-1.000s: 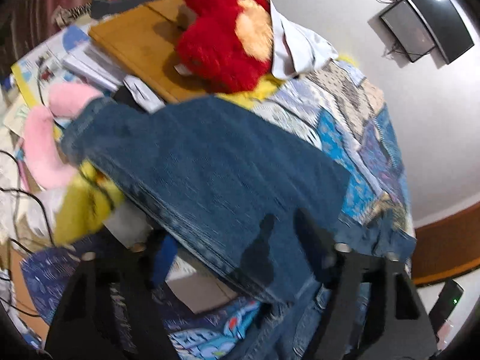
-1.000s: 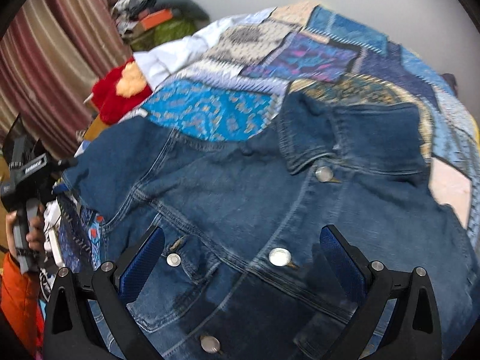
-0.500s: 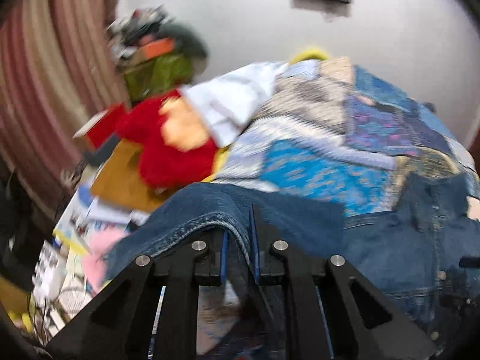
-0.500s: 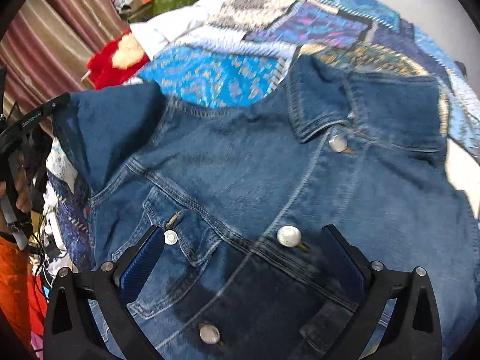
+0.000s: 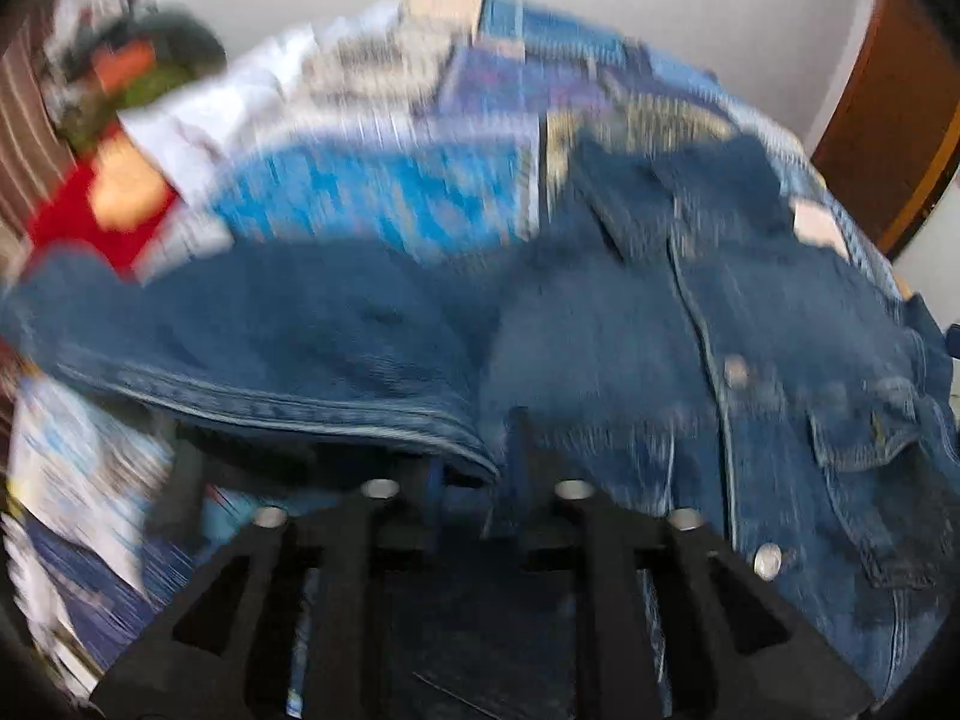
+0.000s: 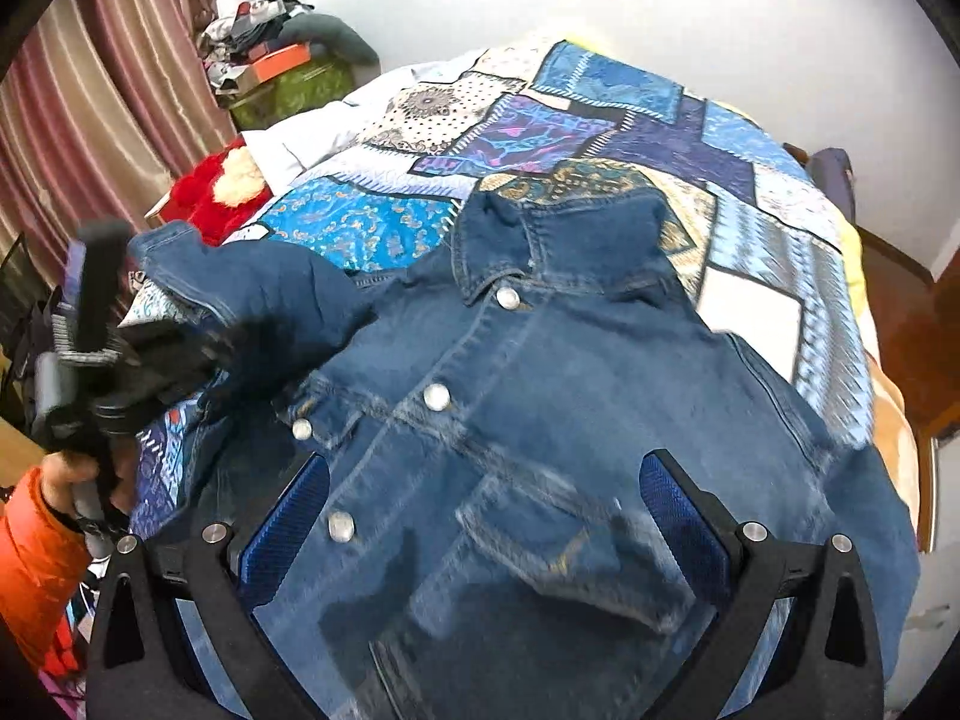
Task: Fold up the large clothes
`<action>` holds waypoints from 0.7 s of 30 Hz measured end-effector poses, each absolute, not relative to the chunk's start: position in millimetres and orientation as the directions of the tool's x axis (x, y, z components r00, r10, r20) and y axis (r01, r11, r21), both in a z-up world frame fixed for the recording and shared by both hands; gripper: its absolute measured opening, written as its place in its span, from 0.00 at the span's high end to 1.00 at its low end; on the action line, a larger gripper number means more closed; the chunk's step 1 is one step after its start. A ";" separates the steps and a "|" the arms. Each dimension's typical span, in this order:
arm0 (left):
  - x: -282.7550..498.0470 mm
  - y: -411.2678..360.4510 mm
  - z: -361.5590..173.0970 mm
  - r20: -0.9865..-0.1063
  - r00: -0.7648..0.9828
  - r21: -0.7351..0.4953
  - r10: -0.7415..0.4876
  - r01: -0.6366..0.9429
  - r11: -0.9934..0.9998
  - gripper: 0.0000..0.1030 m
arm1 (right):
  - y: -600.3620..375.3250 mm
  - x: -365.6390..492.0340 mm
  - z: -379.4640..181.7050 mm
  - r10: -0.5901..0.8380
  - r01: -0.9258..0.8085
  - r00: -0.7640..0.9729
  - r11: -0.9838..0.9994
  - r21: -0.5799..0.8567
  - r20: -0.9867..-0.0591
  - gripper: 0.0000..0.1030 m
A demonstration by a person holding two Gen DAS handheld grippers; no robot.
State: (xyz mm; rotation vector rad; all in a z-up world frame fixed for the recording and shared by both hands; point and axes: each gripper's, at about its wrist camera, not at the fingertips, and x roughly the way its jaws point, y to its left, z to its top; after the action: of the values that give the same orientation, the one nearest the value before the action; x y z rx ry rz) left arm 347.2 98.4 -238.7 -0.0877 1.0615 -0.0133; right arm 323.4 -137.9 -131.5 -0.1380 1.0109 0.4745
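A blue denim jacket (image 6: 540,396) lies front-up on the patchwork quilt (image 6: 600,120) of a bed, its collar (image 6: 558,234) toward the far wall and its metal buttons running down the placket. Taking the collar as landmark: the sleeve (image 6: 252,294) on its left is lifted off the quilt and drawn toward the jacket's chest, with the left gripper (image 6: 180,354) at the sleeve's end.

The left wrist view, heavily blurred, shows what the other does not: the sleeve's stitched edge (image 5: 300,408) running down into the gap between the left gripper's (image 5: 474,480) fingers. Those fingers stand narrowly apart and are opening; denim is between them, but the blur hides whether the pads press on it.

The right wrist view alone shows the whole jacket sharply, plus the person's hand (image 6: 66,474) and orange sleeve (image 6: 30,564) behind the left gripper. The right gripper (image 6: 486,510) hovers over the jacket's lower front, well below the collar, with its blue-padded fingers (image 6: 288,516) spread wide and holding nothing; a chest pocket flap (image 6: 540,534) lies between them.

Left of the collar, beyond the quilt's edge, sit a red plush toy (image 6: 210,192), a white pillow (image 6: 282,150) and striped curtains (image 6: 90,90). A green box (image 6: 294,84) piled with clutter stands by the wall.
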 end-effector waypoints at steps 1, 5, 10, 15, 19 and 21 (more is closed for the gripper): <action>346.7 100.3 -247.6 -0.884 0.459 -0.114 -0.087 -0.031 0.993 0.55 | -142.5 317.5 -132.0 0.317 -0.438 0.441 0.892 0.107 -0.839 0.00; 337.8 106.5 -262.4 -0.910 0.396 -0.165 -0.127 -0.064 0.984 0.43 | -157.7 298.8 -133.8 0.322 -0.424 0.443 0.898 0.121 -0.837 0.00; 314.8 149.4 -227.6 -0.868 0.461 -0.273 -0.187 -0.127 0.954 0.34 | -164.4 289.4 -133.1 0.330 -0.419 0.456 0.899 0.128 -0.827 0.00; 309.2 223.4 -198.0 -0.794 0.581 -0.395 -0.181 -0.265 0.880 0.20 | -165.0 289.6 -128.4 0.328 -0.403 0.488 0.907 0.125 -0.809 0.00; 323.4 270.0 -213.1 -0.811 0.559 -0.436 -0.171 -0.385 0.813 0.20 | -162.3 294.3 -124.3 0.345 -0.391 0.503 0.908 0.147 -0.793 0.00; 331.8 286.2 -225.0 -0.815 0.553 -0.459 -0.176 -0.428 0.779 0.21 | -161.1 296.5 -122.6 0.351 -0.385 0.511 0.910 0.157 -0.785 0.00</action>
State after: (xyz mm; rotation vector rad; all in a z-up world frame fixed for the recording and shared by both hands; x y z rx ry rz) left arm 331.8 286.2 -225.0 -0.6890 0.9937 0.1635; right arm 296.5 -161.1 -122.6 -0.0394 0.9354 0.4433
